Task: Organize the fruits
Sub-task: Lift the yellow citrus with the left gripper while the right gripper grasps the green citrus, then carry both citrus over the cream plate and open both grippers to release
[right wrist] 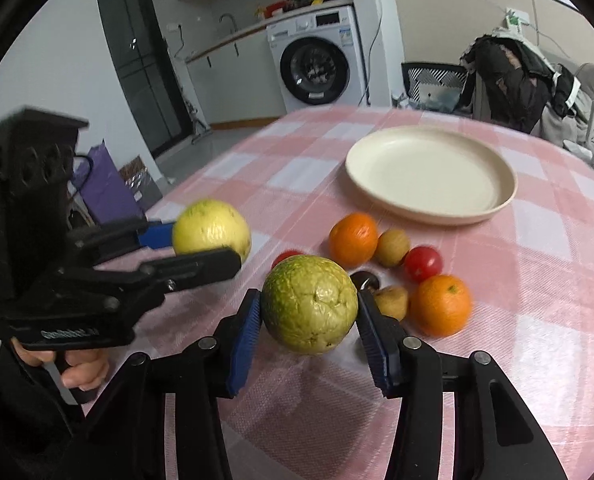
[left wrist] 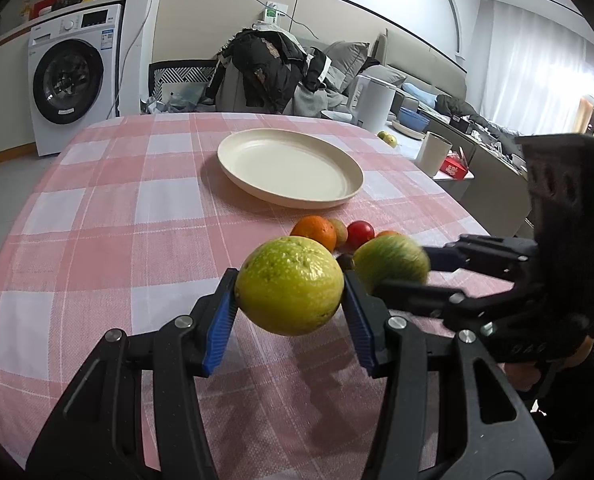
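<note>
Ideally each gripper, left gripper (left wrist: 289, 300) and right gripper (right wrist: 309, 312), clamped part-open on its guava (both lifted near the loose fruit), carries it gently to the far plate (right wrist: 497, 204) without squeezing

Home — washing machine (right wrist: 316, 65), sofa (left wrist: 425, 76)

The green fruit (left wrist: 391, 262) right of the yellow fruit (left wrist: 289, 285) is blurred. Behind the green fruit (right wrist: 309, 303), a red tomato (right wrist: 287, 258) and a dark object (right wrist: 365, 279) are mostly hidden.
</note>
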The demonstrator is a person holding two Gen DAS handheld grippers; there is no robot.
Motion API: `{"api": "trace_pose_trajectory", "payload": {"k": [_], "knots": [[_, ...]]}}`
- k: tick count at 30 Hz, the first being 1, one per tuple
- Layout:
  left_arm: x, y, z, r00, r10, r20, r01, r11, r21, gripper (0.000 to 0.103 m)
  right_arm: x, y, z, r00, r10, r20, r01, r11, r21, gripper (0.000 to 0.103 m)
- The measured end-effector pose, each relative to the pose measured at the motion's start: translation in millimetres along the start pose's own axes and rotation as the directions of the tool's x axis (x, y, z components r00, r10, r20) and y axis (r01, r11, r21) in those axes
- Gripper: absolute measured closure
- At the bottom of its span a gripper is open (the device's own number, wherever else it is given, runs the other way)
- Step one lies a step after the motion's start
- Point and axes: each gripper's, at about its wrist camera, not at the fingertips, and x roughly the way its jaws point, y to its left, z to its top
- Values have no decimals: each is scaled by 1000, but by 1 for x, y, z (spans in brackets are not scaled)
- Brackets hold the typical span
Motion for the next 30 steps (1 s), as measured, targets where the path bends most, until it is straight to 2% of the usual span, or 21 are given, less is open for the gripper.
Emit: {"api": "trace_pose_trajectory", "payload": {"k": [11,18,30], "knots": [[9,5,39,998,10,55,-9,1000,-27,55,-28,-24,26,994,-42,102,36,998,55,54],[16,7,65,996,21,84,-18,999,-34,55,-33,-40,44,989,-68,130,60,996,66,54],[67,-3,88,998,35,46,-35,999,-2,55,-14,-65,67,989,-81,127,70,994,87,54]]}}
